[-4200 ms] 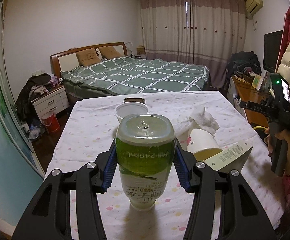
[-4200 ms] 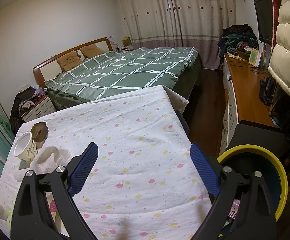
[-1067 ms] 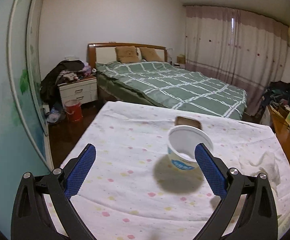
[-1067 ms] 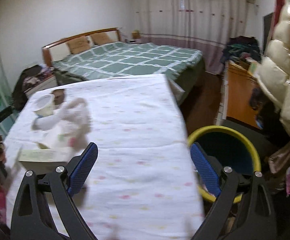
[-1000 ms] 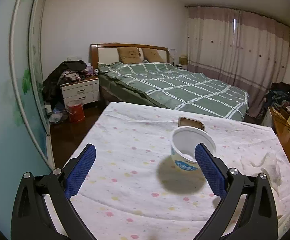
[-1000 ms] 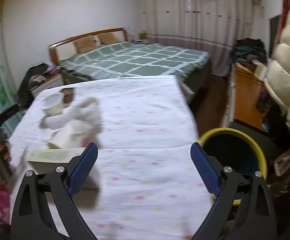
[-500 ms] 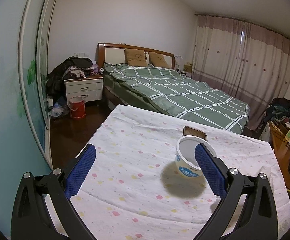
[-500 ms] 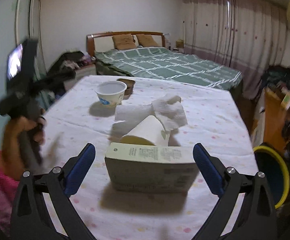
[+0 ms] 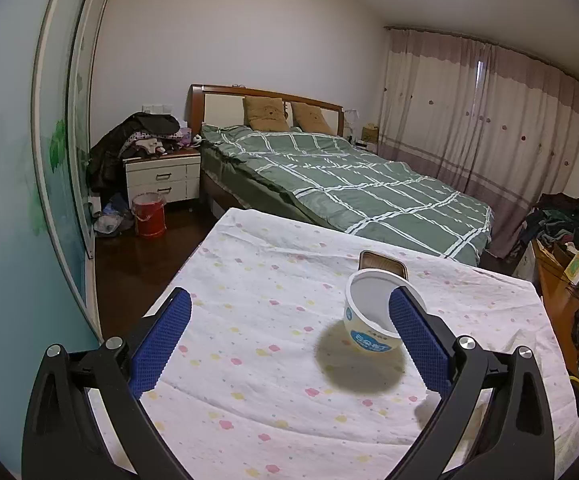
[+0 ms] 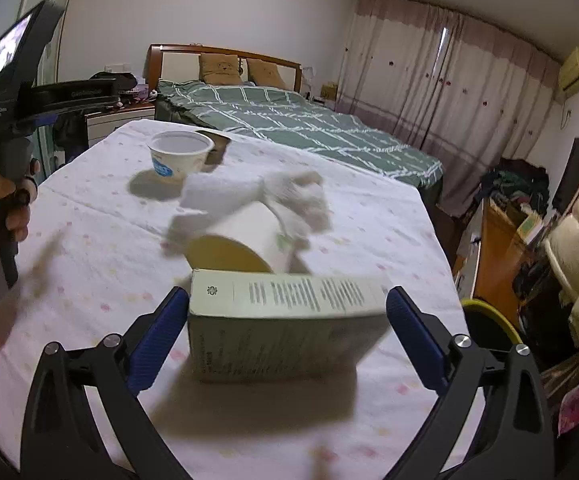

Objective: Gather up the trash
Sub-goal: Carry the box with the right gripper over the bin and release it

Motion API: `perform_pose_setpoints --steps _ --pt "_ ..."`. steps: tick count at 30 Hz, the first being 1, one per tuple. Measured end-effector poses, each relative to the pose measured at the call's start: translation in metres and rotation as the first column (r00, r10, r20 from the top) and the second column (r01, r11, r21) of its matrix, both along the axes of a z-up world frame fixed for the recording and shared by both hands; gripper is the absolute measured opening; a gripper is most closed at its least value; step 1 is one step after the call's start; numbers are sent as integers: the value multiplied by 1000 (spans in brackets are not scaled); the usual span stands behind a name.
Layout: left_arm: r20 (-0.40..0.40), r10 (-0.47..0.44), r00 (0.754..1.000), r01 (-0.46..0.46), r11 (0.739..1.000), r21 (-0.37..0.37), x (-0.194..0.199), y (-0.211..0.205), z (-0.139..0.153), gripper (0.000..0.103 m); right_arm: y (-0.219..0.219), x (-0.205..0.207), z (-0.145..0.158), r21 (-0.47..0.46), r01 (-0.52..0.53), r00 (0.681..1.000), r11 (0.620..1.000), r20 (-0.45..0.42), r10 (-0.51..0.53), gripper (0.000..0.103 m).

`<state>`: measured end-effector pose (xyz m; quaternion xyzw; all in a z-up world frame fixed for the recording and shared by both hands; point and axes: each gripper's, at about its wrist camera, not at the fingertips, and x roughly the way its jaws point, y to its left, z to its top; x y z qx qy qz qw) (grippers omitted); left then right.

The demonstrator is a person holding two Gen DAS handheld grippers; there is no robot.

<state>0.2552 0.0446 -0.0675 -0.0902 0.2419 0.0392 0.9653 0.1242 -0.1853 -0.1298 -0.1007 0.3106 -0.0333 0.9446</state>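
Left claw (image 9: pixel 289 330) gapes empty, a tub (image 9: pixel 373 320) by its right finger on the bench (image 9: pixel 257 320). Only the right view shows the box (image 10: pixel 281 328) at frame centre between the wide-open right claw (image 10: pixel 287 330), cup (image 10: pixel 245 240) and tissue (image 10: pixel 285 192) just behind.

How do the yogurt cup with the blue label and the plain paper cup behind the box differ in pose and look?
The yogurt cup stands upright, mouth up; the paper cup lies on its side, mouth toward the camera. The yogurt cup carries a blue label and looks white inside; the paper cup looks yellowish inside. The yogurt cup stands alone; crumpled tissue lies against the paper cup. Both look empty.
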Motion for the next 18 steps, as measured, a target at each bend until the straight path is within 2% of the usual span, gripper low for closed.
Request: perform_pose_setpoints --steps 3,6,9,13,18 --pt "-2 -2 1000 2 1000 4 0 -2 -1 98 -28 -13 4 10 42 999 999 -5 -42 94" --pt "-2 -8 1000 8 1000 13 1 -4 -1 98 -60 -18 8 30 129 992 991 0 -129 94" --pt "-5 -15 1000 16 999 29 2 -9 -3 98 -77 -18 9 133 149 989 980 -30 -146 94" --pt "-12 -22 1000 23 999 43 3 -14 -5 98 -69 -12 3 251 149 989 957 -47 -142 94" --pt "-12 -29 999 30 999 43 3 -15 -5 98 -48 10 -10 269 208 978 940 -72 -196 94"
